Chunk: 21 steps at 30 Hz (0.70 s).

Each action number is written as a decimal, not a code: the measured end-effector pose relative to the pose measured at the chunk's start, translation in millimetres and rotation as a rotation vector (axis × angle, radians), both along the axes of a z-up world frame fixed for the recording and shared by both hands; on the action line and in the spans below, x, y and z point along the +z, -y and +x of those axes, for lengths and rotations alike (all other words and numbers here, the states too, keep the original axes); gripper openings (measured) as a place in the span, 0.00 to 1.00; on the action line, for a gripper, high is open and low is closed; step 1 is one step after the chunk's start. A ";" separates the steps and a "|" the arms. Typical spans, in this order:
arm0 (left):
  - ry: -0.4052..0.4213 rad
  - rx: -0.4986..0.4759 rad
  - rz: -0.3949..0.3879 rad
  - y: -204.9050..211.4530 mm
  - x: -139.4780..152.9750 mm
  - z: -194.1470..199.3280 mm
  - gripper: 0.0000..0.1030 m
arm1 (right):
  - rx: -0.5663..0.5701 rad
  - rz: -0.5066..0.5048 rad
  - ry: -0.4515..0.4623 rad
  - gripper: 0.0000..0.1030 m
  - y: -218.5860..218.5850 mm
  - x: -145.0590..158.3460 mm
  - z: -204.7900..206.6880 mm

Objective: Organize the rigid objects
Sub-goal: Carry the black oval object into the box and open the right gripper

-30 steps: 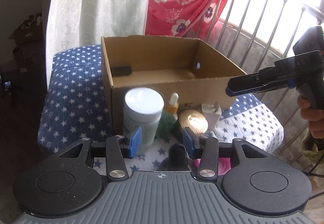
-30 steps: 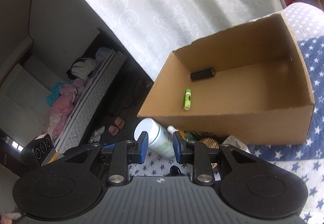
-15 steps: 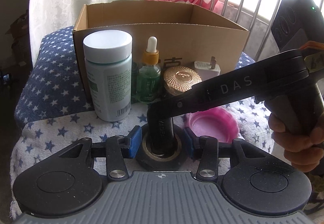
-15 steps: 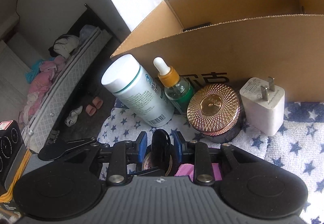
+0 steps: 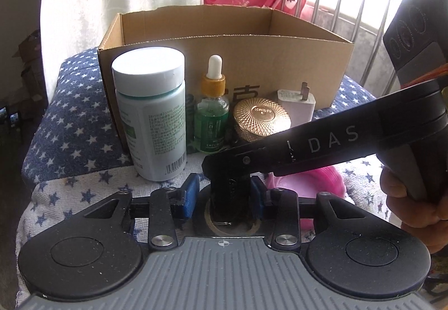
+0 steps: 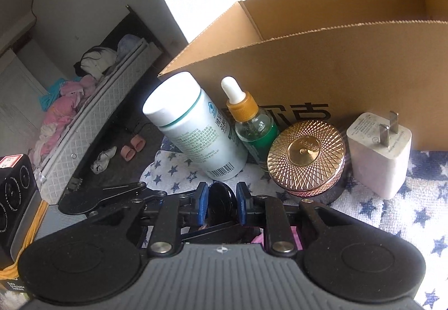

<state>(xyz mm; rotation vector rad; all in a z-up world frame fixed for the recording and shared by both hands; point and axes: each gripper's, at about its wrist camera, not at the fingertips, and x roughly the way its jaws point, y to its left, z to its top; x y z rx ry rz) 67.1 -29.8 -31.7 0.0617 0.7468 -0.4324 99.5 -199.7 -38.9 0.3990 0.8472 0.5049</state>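
A black roll with a tan core (image 5: pixel 252 227) lies on the star-patterned cloth (image 5: pixel 70 128), in front of a cardboard box (image 5: pixel 252 58). A black tube (image 5: pixel 229 184) stands upright in the roll's hole. My left gripper (image 5: pixel 224 195) has its blue pads against the roll's two sides, and its jaws are closing on it. My right gripper (image 5: pixel 224 167) comes in from the right. In the right wrist view its pads (image 6: pixel 203 202) flank the tube's rounded top (image 6: pixel 222 195), and the right gripper (image 6: pixel 221 203) is closing on it.
A white pill bottle (image 5: pixel 152 119), a green dropper bottle (image 5: pixel 212 119), a gold-lidded jar (image 5: pixel 261 119) and a white charger plug (image 5: pixel 296 105) stand along the box's front wall. A pink lid (image 5: pixel 322 181) lies at the right. A person's hand (image 5: pixel 414 198) holds the right gripper.
Both grippers dropped from above the box to the items in front of it. Since half a second ago, both pairs of jaws have narrowed around the roll and the tube.
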 end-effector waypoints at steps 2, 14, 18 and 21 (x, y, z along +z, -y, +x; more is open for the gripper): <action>0.000 0.004 0.003 0.7 4.0 -2.0 0.29 | 0.014 0.006 0.009 0.19 -2.8 6.2 -2.5; 0.173 0.017 0.028 -3.8 85.8 -4.7 0.28 | 0.097 0.017 0.211 0.16 -8.1 96.8 -5.3; 0.213 0.011 0.024 -7.6 118.9 22.1 0.28 | 0.109 0.013 0.256 0.16 -9.0 134.5 20.9; 0.190 0.012 0.017 -10.9 129.2 54.9 0.28 | 0.108 0.030 0.209 0.16 -3.9 146.5 55.5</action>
